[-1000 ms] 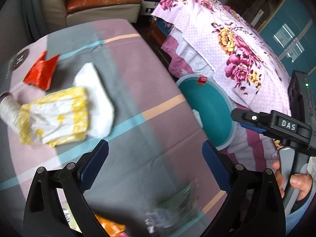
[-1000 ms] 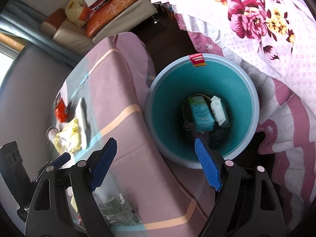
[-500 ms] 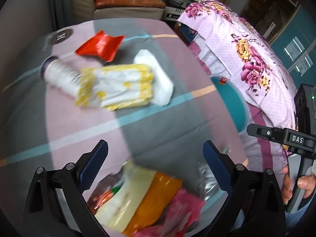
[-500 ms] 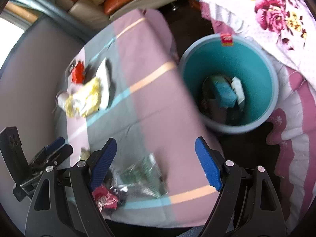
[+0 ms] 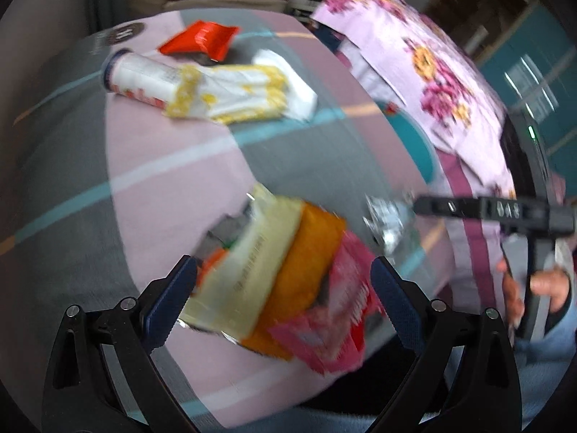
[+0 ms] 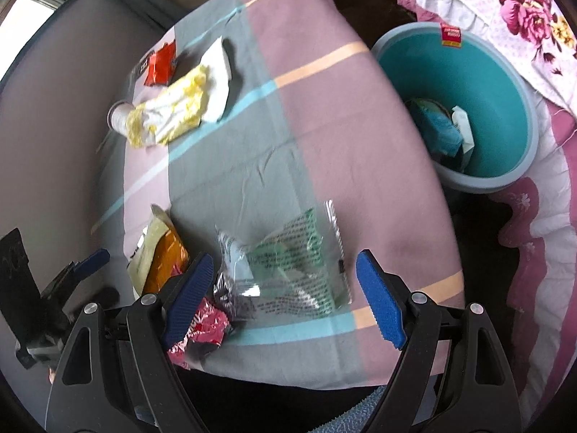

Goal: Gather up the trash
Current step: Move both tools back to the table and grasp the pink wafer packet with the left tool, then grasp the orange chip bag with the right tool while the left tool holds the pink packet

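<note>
Clear green-print wrapper (image 6: 295, 267) flat on the striped cloth (image 6: 324, 126), near the table's front edge, between the wide-spread right claw (image 6: 285, 288) tips. Yellow-orange packet (image 5: 267, 274) and pink wrapper (image 5: 339, 324) beside it, under the wide-spread left claw (image 5: 285, 285). Teal bin (image 6: 479, 83) off the table's right side.

1. The middle of the tablecloth (image 6: 288, 108) lies bare between two litter clusters.
2. Near cluster: clear green-printed wrapper (image 6: 292, 263), orange-and-cream packet (image 6: 158, 256) and pink wrapper (image 6: 202, 324) crowd the front edge.
3. Far cluster: yellow-white bag (image 6: 169, 108), white tube (image 6: 119, 115) and red packet (image 6: 160, 65).
4. The teal bin (image 6: 497, 83) stands open-topped beside the table, against the floral bedspread (image 6: 523, 0).
</note>
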